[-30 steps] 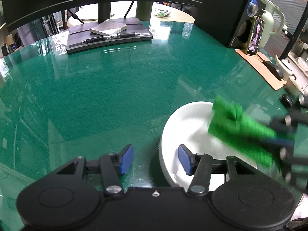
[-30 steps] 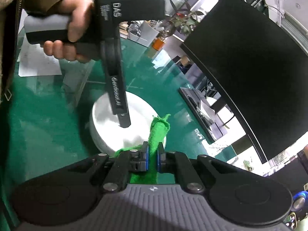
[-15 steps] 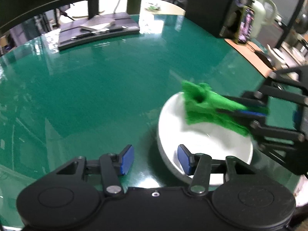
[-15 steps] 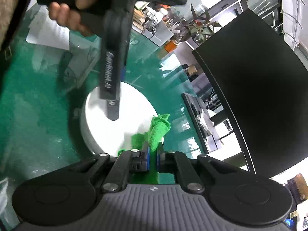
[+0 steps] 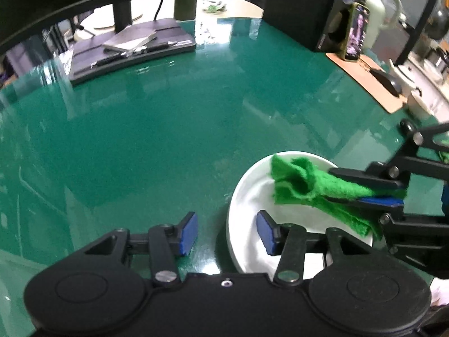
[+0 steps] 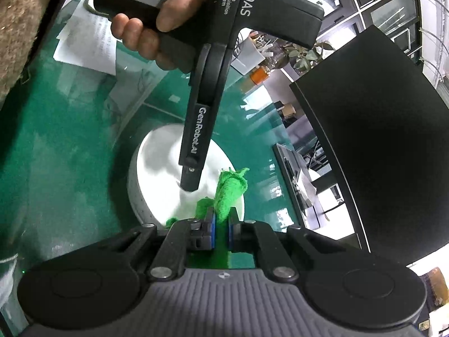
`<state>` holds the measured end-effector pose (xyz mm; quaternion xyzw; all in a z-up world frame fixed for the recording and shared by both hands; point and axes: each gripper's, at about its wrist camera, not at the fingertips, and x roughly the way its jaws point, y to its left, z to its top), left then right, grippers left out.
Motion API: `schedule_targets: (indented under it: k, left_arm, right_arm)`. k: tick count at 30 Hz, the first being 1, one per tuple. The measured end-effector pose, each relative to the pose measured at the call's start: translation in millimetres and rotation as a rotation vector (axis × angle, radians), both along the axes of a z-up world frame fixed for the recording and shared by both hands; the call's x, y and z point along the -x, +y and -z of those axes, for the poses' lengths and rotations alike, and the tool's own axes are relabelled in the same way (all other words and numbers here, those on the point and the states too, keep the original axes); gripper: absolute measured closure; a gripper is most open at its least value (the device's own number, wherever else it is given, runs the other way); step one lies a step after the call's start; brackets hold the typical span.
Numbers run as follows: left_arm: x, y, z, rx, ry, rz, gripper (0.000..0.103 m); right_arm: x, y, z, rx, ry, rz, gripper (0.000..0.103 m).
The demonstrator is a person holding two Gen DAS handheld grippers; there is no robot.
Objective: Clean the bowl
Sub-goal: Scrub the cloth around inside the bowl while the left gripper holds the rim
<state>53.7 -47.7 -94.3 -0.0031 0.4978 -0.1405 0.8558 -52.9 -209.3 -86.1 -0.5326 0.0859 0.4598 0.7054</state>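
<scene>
White "GenRobot.AI" lettering, left gripper (image 6: 188, 181)

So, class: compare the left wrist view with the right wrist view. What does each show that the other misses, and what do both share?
Only the left wrist view shows the phone leaning on a speaker and the mouse.

Only the right wrist view shows the hand on the left gripper's handle, the papers and a potted plant.

Both show the white bowl and the green cloth clamped in the right gripper.
</scene>
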Motion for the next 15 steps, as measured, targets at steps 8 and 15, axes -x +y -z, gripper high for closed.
schedule_targets:
  k: [8, 15]
  left_arm:
    - [3.3, -0.3, 0.2, -0.003, -0.009, -0.008, 0.052]
    - [4.3, -2.1, 0.1, -0.011, -0.013, 0.001, 0.047]
  right_arm:
    - [21.7, -2.5, -26.9, -0.066, 0.220, -0.047, 0.096]
    - [8.2, -8.9, -17.1, -0.041, 0.128, 0.019, 0.096]
